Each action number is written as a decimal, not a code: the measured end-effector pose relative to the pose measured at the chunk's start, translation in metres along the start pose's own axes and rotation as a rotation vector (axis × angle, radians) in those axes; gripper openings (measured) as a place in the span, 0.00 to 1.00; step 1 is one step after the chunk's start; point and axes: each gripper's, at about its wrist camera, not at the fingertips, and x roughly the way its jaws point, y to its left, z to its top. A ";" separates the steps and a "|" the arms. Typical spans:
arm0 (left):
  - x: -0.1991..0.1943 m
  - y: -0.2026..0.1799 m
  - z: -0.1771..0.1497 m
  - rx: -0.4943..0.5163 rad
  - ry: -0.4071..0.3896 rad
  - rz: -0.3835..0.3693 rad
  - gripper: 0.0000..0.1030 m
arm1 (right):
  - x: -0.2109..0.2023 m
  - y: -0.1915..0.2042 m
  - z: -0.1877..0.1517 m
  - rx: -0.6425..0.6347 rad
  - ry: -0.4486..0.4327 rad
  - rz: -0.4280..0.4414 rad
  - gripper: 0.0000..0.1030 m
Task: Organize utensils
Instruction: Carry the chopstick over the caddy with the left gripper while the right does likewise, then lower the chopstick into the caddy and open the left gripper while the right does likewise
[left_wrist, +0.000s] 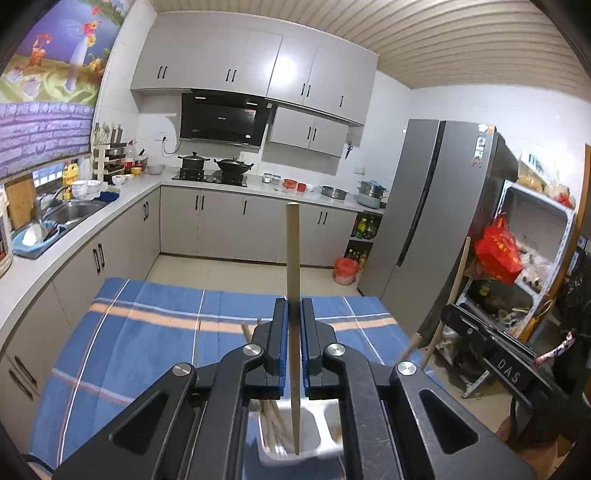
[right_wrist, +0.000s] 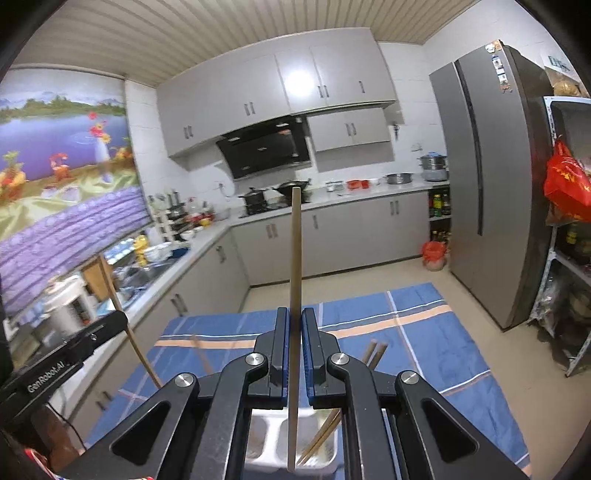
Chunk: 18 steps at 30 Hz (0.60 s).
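My left gripper (left_wrist: 294, 306) is shut on a chopstick (left_wrist: 292, 251) held upright, its lower tip inside the left compartment of a white utensil holder (left_wrist: 325, 448) that stands on the blue striped tablecloth (left_wrist: 147, 332). Several chopsticks (left_wrist: 275, 424) stand in that compartment. My right gripper (right_wrist: 294, 314) is shut on another upright chopstick (right_wrist: 295, 251), its lower tip over the white utensil holder (right_wrist: 266, 435). Two chopsticks (right_wrist: 321, 435) lean in the holder's right compartment. The right gripper body shows at the right in the left wrist view (left_wrist: 491, 350); the left one shows at the left in the right wrist view (right_wrist: 62, 354).
The table with the blue cloth (right_wrist: 424, 350) stands in a kitchen. A grey counter with a sink (left_wrist: 70, 210) runs along the left, a stove (left_wrist: 210, 173) at the back, a fridge (left_wrist: 436, 221) and a metal shelf (left_wrist: 535, 240) at the right.
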 end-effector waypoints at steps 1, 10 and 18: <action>0.009 -0.001 0.000 0.011 0.003 0.006 0.05 | 0.009 -0.003 -0.002 0.006 0.013 -0.012 0.06; 0.076 0.005 -0.032 0.015 0.126 0.000 0.06 | 0.051 -0.014 -0.035 0.026 0.147 -0.028 0.07; 0.075 0.015 -0.043 -0.015 0.174 -0.007 0.06 | 0.055 -0.017 -0.052 0.036 0.216 0.007 0.31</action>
